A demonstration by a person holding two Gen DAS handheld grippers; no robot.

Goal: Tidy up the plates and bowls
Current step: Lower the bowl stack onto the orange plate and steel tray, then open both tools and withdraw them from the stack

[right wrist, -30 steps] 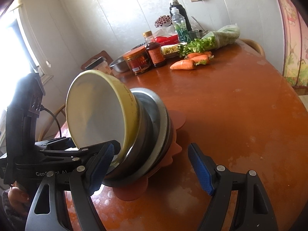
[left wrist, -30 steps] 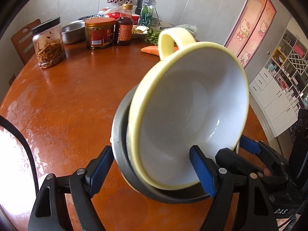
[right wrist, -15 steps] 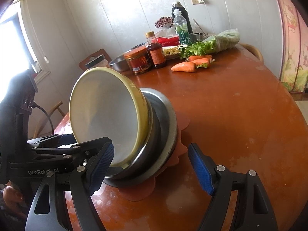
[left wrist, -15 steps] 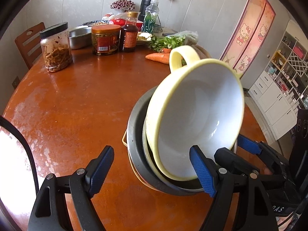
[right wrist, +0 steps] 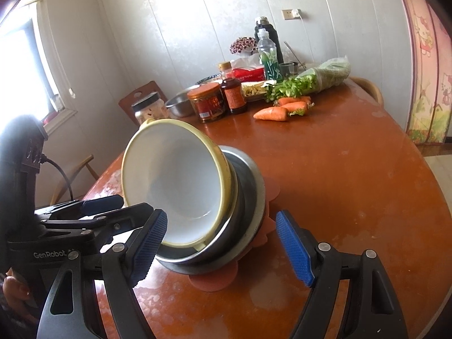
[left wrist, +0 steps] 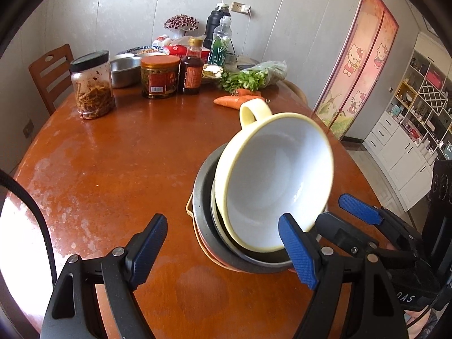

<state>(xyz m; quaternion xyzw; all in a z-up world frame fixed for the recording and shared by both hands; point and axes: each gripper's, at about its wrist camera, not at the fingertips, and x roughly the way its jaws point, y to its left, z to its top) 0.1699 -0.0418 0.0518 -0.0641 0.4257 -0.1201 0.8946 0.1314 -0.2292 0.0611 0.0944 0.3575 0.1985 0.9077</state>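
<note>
The tilted stack has slid from between the left gripper's (left wrist: 223, 243) fingers toward its right finger over the last second, and both cameras now stand higher, showing more bare table (left wrist: 113, 169). In the left wrist view, left to right: a chair (left wrist: 48, 73) at the far edge, a dark-lidded jar (left wrist: 91, 84), a steel basin (left wrist: 124, 70), an orange-lidded jar (left wrist: 160, 76), a sauce bottle (left wrist: 193, 70), greens (left wrist: 254, 76) and carrots (left wrist: 231, 101). Nearer, the yellow bowl (left wrist: 274, 186), white inside, handle up, sits nested in 2 or more steel bowls (left wrist: 206, 226) over an orange plate (left wrist: 197, 237), the whole stack tipped on edge, its mouth facing the cameras. The left gripper's fingers are spread; only its right finger (left wrist: 296, 250) meets the stack, at the yellow bowl's lower rim. In the right wrist view the right gripper (right wrist: 220, 248) is likewise spread, with the stack's lower edge between its fingers: the left finger (right wrist: 147, 247) lies against the yellow bowl's rim, the right finger (right wrist: 293, 250) stands just clear of the plate (right wrist: 214, 282). Whether anything is gripped cannot be told.
</note>
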